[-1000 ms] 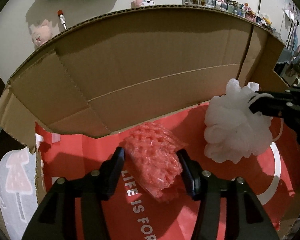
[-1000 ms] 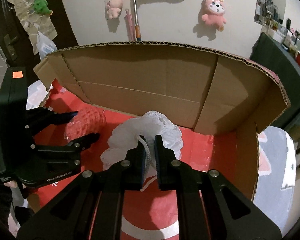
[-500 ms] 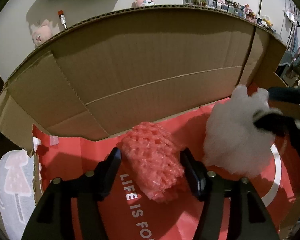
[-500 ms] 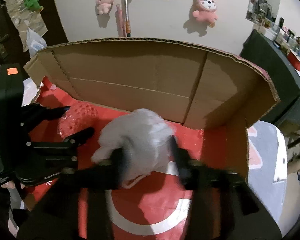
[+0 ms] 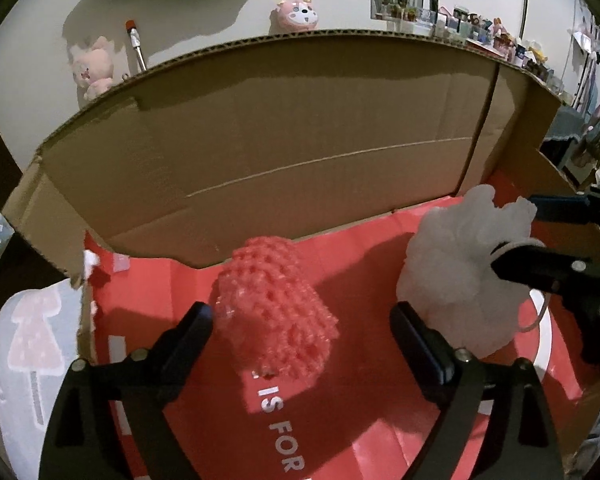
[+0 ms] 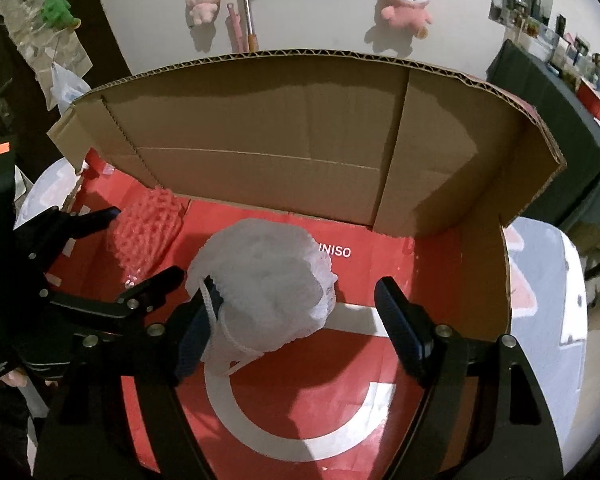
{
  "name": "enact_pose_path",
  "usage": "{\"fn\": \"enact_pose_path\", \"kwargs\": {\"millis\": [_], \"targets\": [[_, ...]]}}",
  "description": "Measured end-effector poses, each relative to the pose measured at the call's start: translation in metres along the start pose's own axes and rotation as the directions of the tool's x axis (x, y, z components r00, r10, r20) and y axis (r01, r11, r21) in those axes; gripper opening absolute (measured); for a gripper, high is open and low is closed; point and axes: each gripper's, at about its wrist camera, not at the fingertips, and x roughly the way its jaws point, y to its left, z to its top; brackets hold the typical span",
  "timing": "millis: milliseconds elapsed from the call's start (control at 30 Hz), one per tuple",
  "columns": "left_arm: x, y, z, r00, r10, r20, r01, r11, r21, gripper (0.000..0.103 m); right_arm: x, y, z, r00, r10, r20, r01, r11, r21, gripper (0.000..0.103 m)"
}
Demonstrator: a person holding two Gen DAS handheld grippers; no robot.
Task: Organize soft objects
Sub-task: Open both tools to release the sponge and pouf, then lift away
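Both soft things are lying on the red paper bag [image 6: 300, 420] that lines the floor of the cardboard box [image 6: 260, 128]. The left hand-held gripper [image 5: 300, 336] has just been opening its jaws, and they are now standing wide apart around the pink foam net [image 5: 274, 312]; the net is sitting between them, and no pad is pressing on it. The right hand-held gripper [image 6: 296, 316] has also just been opening, its jaws now standing apart with the white mesh puff [image 6: 268, 284] resting between them; the left pad seems to be brushing the puff and its cord loop [image 6: 230, 344], which is draped against that finger.

The step in hand looks like releasing and withdrawing. Doing it well probably means lifting each gripper straight back along its own line, jaws kept wide, so neither light piece is dragged out. The cord loop is the main risk: it could snag on the right gripper's left finger and tug the puff along.
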Motion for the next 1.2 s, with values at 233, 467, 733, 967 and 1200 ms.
{"fn": "enact_pose_path", "kwargs": {"millis": [233, 467, 733, 967, 1200], "targets": [[-0.021, 0.004, -0.008, 1.0, 0.006, 0.027, -0.006, 1.0, -0.023, 0.097, -0.012, 0.001, -0.001, 1.0, 0.001, 0.008, -0.001, 1.0, 0.026, 0.077], [-0.052, 0.007, -0.016, 0.997, -0.029, 0.067, 0.032, 0.998, -0.049, 0.098, -0.038, 0.006, -0.005, 0.999, -0.021, 0.041, 0.02, 1.0, 0.022, 0.08], [-0.106, 0.003, -0.033, 0.984, -0.076, 0.16, 0.089, 0.993, -0.074, 0.102, -0.081, 0.012, -0.032, 0.996, -0.038, 0.086, 0.036, 0.999, 0.014, 0.081], [-0.161, -0.005, -0.059, 0.96, -0.125, 0.252, 0.153, 0.983, -0.098, 0.103, -0.141, 0.011, -0.067, 0.982, -0.01, 0.187, 0.007, 1.0, 0.017, 0.081], [-0.209, -0.016, -0.093, 0.93, -0.136, 0.342, 0.172, 0.982, -0.078, 0.103, -0.2, 0.015, -0.115, 0.954, 0.024, 0.3, -0.032, 0.999, 0.021, 0.088]]}}
